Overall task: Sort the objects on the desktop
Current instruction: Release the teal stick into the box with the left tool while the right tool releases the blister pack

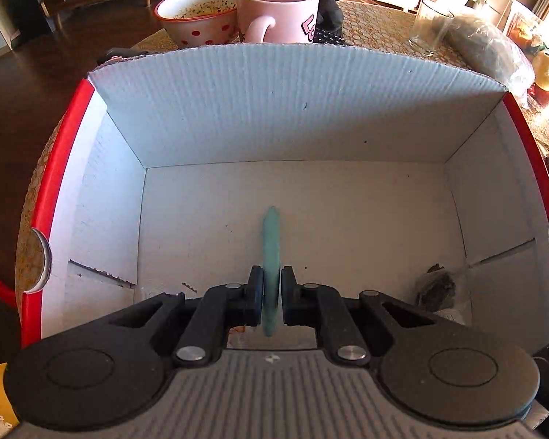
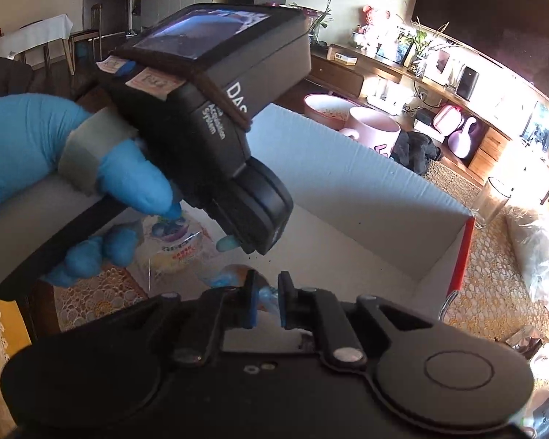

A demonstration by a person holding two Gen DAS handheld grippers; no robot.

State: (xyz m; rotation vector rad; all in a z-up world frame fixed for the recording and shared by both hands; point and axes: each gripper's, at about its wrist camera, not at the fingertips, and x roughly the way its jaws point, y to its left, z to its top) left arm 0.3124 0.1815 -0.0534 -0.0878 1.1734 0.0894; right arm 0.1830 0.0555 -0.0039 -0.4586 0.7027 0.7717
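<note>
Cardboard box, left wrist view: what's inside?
Inside the cardboard box: a thin teal piece clamped in the left hand-held gripper, and a small clear bag in the near right corner. The hand-held gripper body hides the nearest floor.

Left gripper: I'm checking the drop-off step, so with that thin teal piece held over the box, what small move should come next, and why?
Probably open the left gripper to let go. It is shut on the thin teal piece, which hangs edge-on inside the white cardboard box, over its floor. Only a small crumpled wrapper lies off to the right, so the drop spot looks free.
</note>
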